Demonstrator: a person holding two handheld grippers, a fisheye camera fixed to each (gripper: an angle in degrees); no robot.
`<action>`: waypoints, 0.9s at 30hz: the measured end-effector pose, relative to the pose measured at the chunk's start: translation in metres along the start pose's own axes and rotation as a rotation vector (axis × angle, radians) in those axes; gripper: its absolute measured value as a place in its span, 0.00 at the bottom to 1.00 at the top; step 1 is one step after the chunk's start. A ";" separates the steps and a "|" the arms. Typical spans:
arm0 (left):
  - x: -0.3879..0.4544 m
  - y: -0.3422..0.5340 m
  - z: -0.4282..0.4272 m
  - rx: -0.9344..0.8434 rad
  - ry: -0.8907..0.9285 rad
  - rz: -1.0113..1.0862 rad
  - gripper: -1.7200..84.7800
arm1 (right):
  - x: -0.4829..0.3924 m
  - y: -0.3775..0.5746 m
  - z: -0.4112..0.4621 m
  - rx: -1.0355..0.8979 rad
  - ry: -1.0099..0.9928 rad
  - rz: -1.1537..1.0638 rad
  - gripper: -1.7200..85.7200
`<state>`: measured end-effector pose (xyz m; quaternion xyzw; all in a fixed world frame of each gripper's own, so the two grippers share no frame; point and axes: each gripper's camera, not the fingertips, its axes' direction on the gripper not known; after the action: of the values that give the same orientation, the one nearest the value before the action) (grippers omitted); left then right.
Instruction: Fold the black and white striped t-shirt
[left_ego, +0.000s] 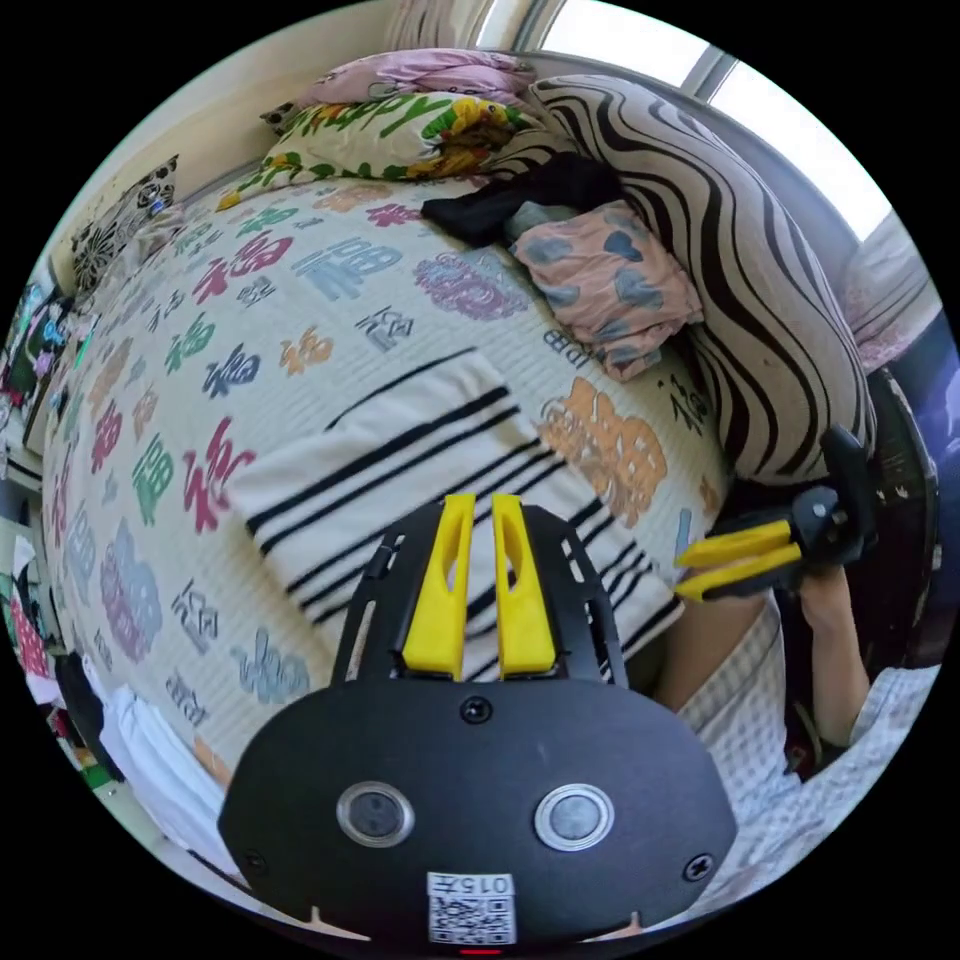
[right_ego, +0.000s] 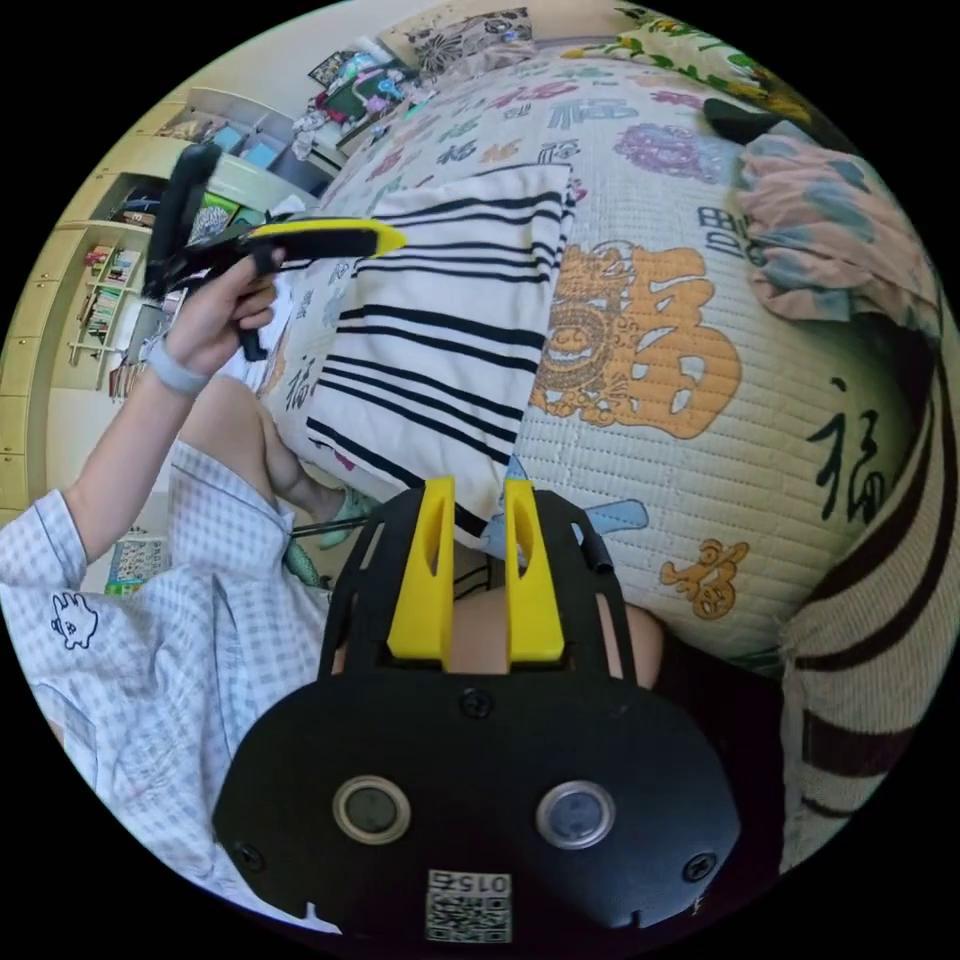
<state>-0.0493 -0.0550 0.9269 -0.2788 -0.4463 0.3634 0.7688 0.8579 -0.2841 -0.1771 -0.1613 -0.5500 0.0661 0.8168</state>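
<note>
- In the left gripper view we see the striped t-shirt lying already folded into a flat rectangle on the bed, at the centre of the frame, on a quilted cover printed with coloured characters.
- Our left claw hovers over the shirt's lower part; its jaws stand close together, a narrow gap between them, and they pinch nothing.
- Our right claw shows at the right of that frame, off the shirt's lower-right corner and beyond the bed's edge; its jaws also look nearly pressed together and empty.
- In the right gripper view the t-shirt lies ahead of the right claw, in the upper centre of the frame, its long axis running from the bottom centre up toward the top.
- There the left claw sits at the upper left, just beside the shirt's left edge, held in a hand.
- We judge the left claw nearer the cloth, directly above it, while the right must reach forward over the near short edge.
- A pink garment with blue hearts and a zebra-striped cushion lie well apart from the shirt, at the upper right.
</note>
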 end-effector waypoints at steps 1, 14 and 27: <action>-0.009 0.024 -0.008 -0.012 -0.022 -0.028 0.08 | -0.003 -0.007 0.008 -0.040 -0.003 -0.007 0.11; -0.083 0.178 -0.004 0.013 0.062 -0.304 0.04 | -0.013 -0.043 0.024 -0.195 0.004 0.059 0.10; -0.152 0.199 -0.002 0.046 0.242 -0.332 0.09 | -0.042 -0.152 -0.005 -0.008 -0.248 -0.180 0.03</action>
<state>-0.1604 -0.0625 0.7020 -0.2254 -0.3819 0.2055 0.8724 0.8358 -0.4401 -0.1650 -0.1053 -0.6590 0.0099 0.7446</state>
